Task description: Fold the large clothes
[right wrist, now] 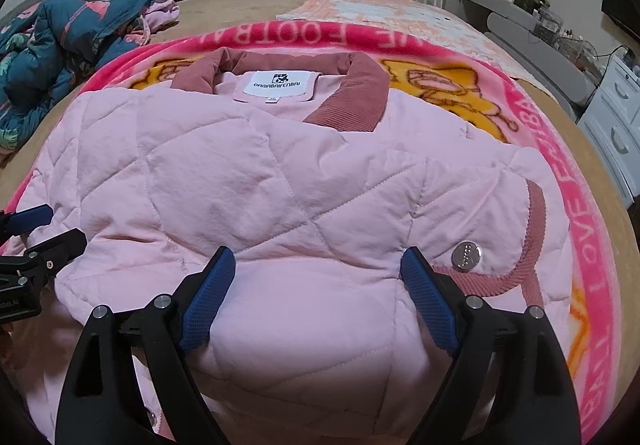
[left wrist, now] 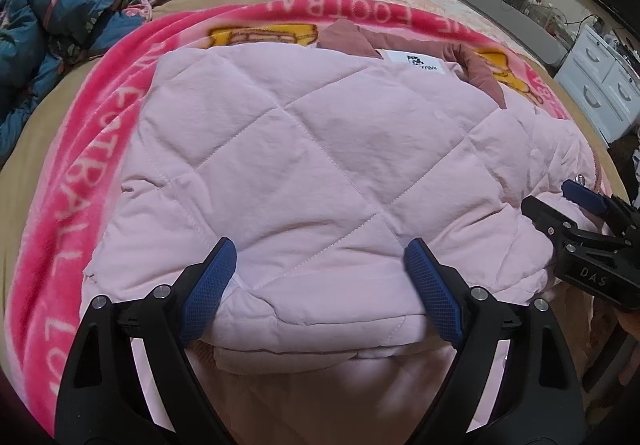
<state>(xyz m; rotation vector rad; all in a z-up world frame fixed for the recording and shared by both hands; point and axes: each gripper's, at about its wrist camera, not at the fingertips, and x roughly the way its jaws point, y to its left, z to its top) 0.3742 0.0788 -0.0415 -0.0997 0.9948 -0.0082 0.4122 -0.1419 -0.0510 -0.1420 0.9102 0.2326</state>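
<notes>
Both the left gripper point(left wrist: 320, 265) and right gripper point(right wrist: 318, 273) stand agape over the pink quilted jacket point(left wrist: 312, 149), gripping nothing; its puffy, slippery folds may spring apart if pinched shallowly.

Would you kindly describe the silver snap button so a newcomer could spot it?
Start at the pink quilted jacket on the bright pink blanket. Follow its corduroy-trimmed edge beside the right gripper; the snap button is the only shiny round metal disc there.
</notes>
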